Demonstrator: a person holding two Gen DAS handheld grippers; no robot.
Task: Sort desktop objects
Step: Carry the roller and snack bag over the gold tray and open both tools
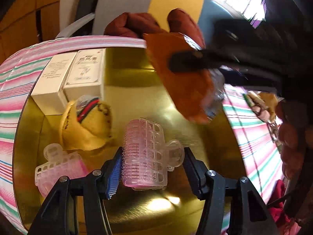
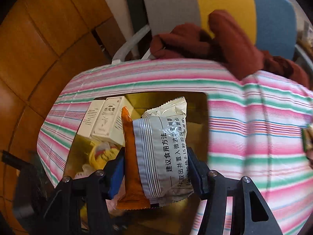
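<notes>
The gold box [image 1: 137, 78] fills the middle of the left wrist view, its walls rising at left and top, the striped cloth [image 1: 15, 90] wrapping around it on the left, top and right. Bare gold floor lies open at centre and lower right. Inside, two white cartons [image 1: 68, 78] stand against the upper-left wall, a yellow pouch [image 1: 88, 127] lies just below them, and a second pink roller [image 1: 58, 168] sits at lower left. The left gripper [image 1: 150, 168] has its fingers clamped on a pink hair roller [image 1: 144, 154] above the box floor. In the right wrist view the right gripper [image 2: 156, 172] is closed on an orange-and-grey snack packet [image 2: 156, 146], held upright over the box opening at centre. A dark red cloth [image 2: 215, 43] lies at the table's far edge, upper right of the frame.
</notes>
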